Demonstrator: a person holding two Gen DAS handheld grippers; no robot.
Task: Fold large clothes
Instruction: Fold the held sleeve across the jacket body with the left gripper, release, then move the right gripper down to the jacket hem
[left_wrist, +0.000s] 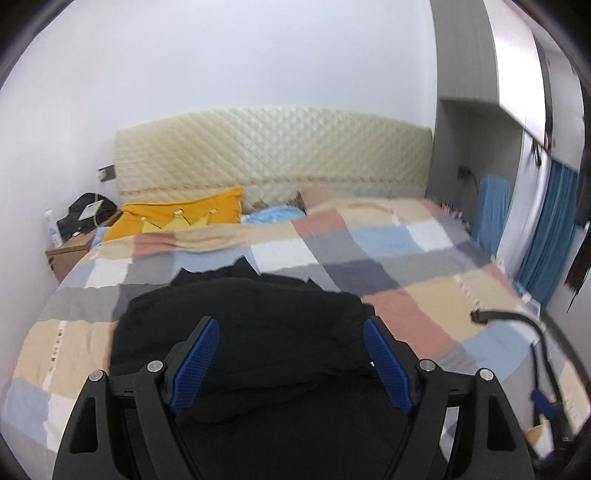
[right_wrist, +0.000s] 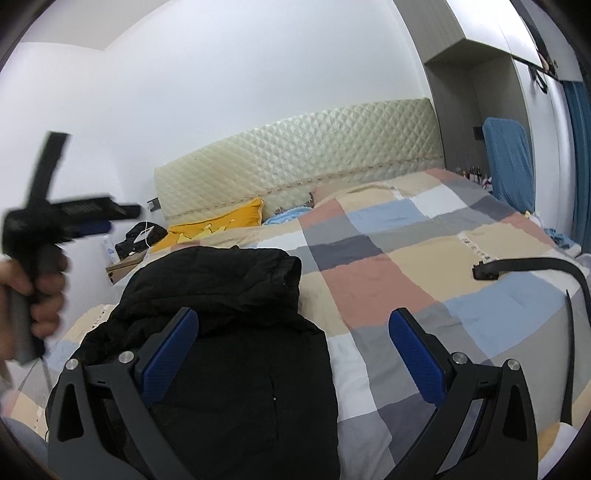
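Observation:
A black padded jacket (left_wrist: 240, 325) lies bunched on the checked bedspread (left_wrist: 406, 266) at the near side of the bed. My left gripper (left_wrist: 291, 325) is open and empty, held above the jacket. The jacket also shows in the right wrist view (right_wrist: 229, 332), with its folded top edge pointing toward the headboard. My right gripper (right_wrist: 293, 321) is open and empty above the jacket's right edge and the bedspread (right_wrist: 424, 258). The left gripper (right_wrist: 55, 218), held in a hand, appears blurred at the far left of the right wrist view, raised above the bed.
A black strap (right_wrist: 524, 266) lies on the bedspread to the right; it also shows in the left wrist view (left_wrist: 506, 317). A yellow pillow (left_wrist: 177, 218) and a quilted headboard (left_wrist: 273, 155) are at the far end. A bedside table (left_wrist: 70, 251) with items stands left. Blue curtains (left_wrist: 550, 236) hang right.

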